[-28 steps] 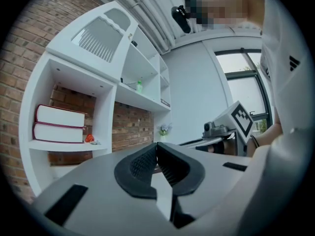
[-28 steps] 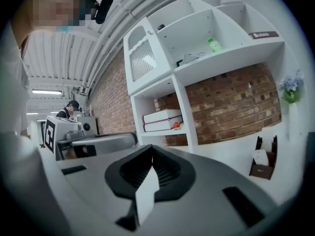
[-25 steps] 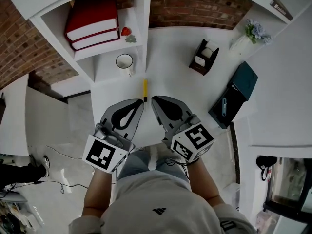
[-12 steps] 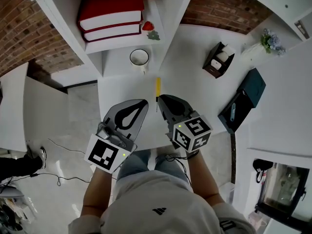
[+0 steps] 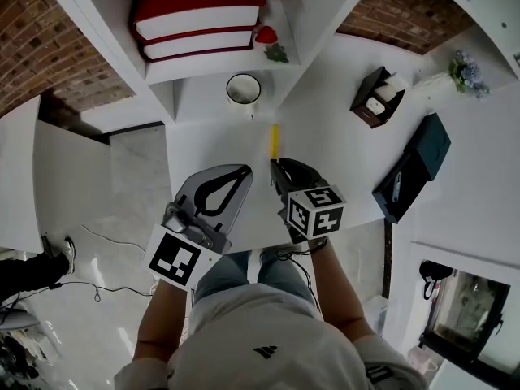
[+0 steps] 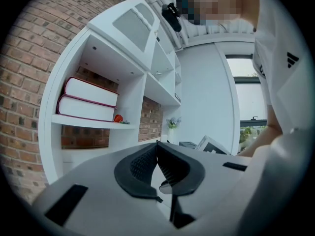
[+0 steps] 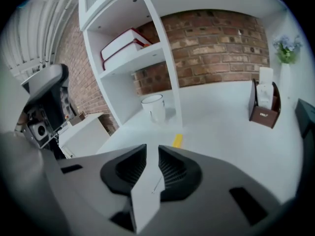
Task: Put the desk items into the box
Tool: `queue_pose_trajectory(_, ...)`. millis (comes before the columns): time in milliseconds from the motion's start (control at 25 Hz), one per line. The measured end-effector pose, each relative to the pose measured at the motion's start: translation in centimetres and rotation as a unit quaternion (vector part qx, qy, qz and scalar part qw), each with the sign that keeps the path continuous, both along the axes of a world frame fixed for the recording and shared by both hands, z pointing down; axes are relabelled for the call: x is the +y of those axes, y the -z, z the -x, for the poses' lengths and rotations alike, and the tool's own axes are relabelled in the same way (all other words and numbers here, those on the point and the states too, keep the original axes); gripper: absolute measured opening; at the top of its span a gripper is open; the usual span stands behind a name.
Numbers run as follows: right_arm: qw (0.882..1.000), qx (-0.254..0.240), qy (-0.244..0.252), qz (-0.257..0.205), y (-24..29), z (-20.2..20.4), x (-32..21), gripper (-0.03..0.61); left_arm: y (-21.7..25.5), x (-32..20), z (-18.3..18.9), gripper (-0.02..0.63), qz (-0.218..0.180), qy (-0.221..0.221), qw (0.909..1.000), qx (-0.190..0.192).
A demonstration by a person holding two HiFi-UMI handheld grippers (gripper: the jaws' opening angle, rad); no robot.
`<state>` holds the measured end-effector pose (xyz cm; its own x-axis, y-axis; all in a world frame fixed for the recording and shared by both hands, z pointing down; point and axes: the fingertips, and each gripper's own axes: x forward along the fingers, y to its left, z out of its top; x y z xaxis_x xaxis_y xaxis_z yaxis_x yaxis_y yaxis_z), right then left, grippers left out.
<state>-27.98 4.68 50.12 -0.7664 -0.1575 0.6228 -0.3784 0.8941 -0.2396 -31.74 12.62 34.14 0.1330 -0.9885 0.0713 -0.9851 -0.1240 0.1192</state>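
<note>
Your R gripper (image 7: 152,149): fingers parted a little, just been opening, nothing btwn them. It's tipped down at the desk (image 5: 325,157), w/ the yellow pen-like item (image 7: 177,140) lying flat just ahead of the tips, not touching. My read: you're opening up to take it, so the pick isn't made yet. It lies roughly end-on to you, so prob. the fingers have to straddle its narrow body.

Your L gripper (image 6: 157,144): fingers together at the tips, empty, held level beside the R one near the desk's front edge. Idle, I'd guess, kept clear so the R has room.

Further out, containers:
- White mug (image 5: 243,90) upright beyond the pen, under the shelf; looks empty.
- Brown holder (image 5: 378,97) towards the back right, white bits standing in it.
- Dark teal box (image 5: 431,140) at the desk's right end, well apart from the pen. It looks open, w/ a small pale thing inside; can't tell what.
- Red books (image 5: 199,15) stacked flat on the shelf, not desk items.
</note>
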Motion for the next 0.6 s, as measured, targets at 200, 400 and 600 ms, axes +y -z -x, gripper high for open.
queue_pose_trajectory(200, 0.998, 0.055, -0.015, 0.017, -3.7, -0.4, -0.3, 0.097, -1.2, 0.1, 1.1, 0.012, 0.011, 0.004, 0.9999, 0.011)
queue_pose_trajectory(400, 0.995, 0.092, -0.025, 0.026, -5.9, -0.4, -0.5, 0.104, -2.2, 0.2, 2.4, 0.012, 0.020, 0.009, 0.9996, 0.018)
queue_pose_trajectory(600, 0.992, 0.123, -0.025, 0.028, -7.3, -0.3, -0.4, 0.109, -2.9, 0.3, 3.4, 0.012, 0.028, 0.014, 0.9993, 0.020)
